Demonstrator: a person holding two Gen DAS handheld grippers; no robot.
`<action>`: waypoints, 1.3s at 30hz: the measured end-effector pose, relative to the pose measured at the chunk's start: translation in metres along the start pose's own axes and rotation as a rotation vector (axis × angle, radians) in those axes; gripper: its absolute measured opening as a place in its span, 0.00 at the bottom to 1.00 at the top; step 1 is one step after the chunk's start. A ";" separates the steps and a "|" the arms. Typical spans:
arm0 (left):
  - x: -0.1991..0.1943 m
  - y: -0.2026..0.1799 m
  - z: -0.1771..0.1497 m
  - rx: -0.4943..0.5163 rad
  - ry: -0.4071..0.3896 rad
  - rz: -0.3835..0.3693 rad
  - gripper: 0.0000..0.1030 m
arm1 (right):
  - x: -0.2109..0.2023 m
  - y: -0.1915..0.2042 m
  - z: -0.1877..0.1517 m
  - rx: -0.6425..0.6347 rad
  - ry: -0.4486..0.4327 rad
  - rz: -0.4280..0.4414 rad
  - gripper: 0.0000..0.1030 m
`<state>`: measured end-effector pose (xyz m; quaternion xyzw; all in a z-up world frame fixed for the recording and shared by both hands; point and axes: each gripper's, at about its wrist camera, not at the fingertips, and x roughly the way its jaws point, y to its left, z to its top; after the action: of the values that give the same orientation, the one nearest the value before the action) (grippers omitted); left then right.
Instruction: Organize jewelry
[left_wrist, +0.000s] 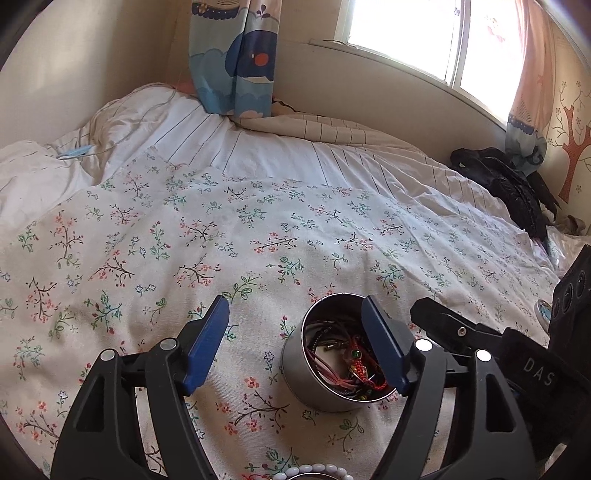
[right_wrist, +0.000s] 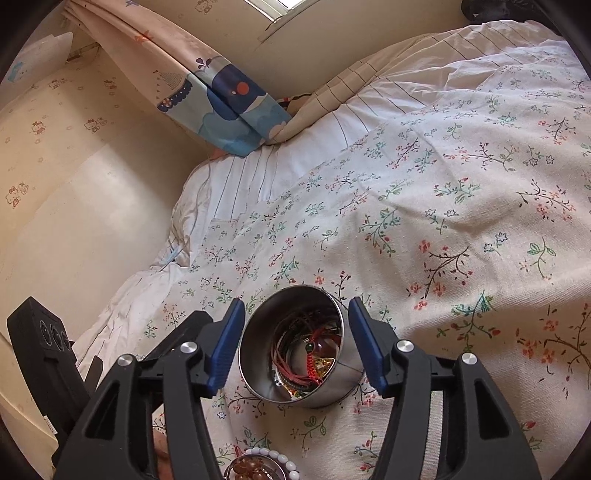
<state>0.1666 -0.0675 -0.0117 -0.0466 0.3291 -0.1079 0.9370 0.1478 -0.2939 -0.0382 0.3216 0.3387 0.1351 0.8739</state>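
Tin: the round metal tin (right_wrist: 295, 350) stands open on the bed, on the flowered bedcover (right_wrist: 461, 221). It is upright.
Jewelry: inside the tin lie tangled cords and bracelets (right_wrist: 314, 358), red, dark and some with small beads. I cannot tell the pieces apart one by one.
White beads: a white bead bracelet (right_wrist: 275, 456) lies on the bedcover near the tin, on my side of it. In the right wrist view it curves around some amber beads (right_wrist: 253, 467) at the low edge of the picture.
Right tool: my right tool (right_wrist: 295, 341) points forward and down at the tin. Its two blue fingers (right_wrist: 225, 350) stand wide apart, one on each side of the tin, near the wall of it. I cannot say that they touch it. It holds nothing.
Left tool: my left tool (left_wrist: 297, 345) is low over the bedcover, also spread wide and holding nothing. Its right finger (left_wrist: 382, 343) is in front of the tin's rim in this view, the left finger is over bare cloth well apart from the tin (left_wrist: 332, 373).
Both tools: the right tool shows at the right edge of the left wrist view, just beside the left one.
Around: a striped white duvet (left_wrist: 258, 147) lies behind the flowered cover, a curtain with a blue whale (left_wrist: 240, 55) hangs to the bed, and a window (left_wrist: 424, 33) is bright above. A black bag (left_wrist: 506, 181) lies on the far right side.
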 end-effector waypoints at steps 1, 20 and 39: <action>0.000 0.000 -0.001 0.003 -0.001 0.004 0.69 | 0.000 0.000 0.000 0.000 -0.001 -0.002 0.59; -0.009 0.012 -0.012 0.040 0.043 0.036 0.82 | -0.012 -0.015 -0.003 0.037 -0.005 -0.078 0.66; -0.055 0.049 -0.065 -0.069 0.208 0.015 0.81 | -0.034 0.013 -0.072 -0.096 0.226 -0.187 0.69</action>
<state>0.0926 -0.0078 -0.0369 -0.0647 0.4285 -0.0937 0.8964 0.0732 -0.2652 -0.0529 0.2293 0.4564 0.1046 0.8534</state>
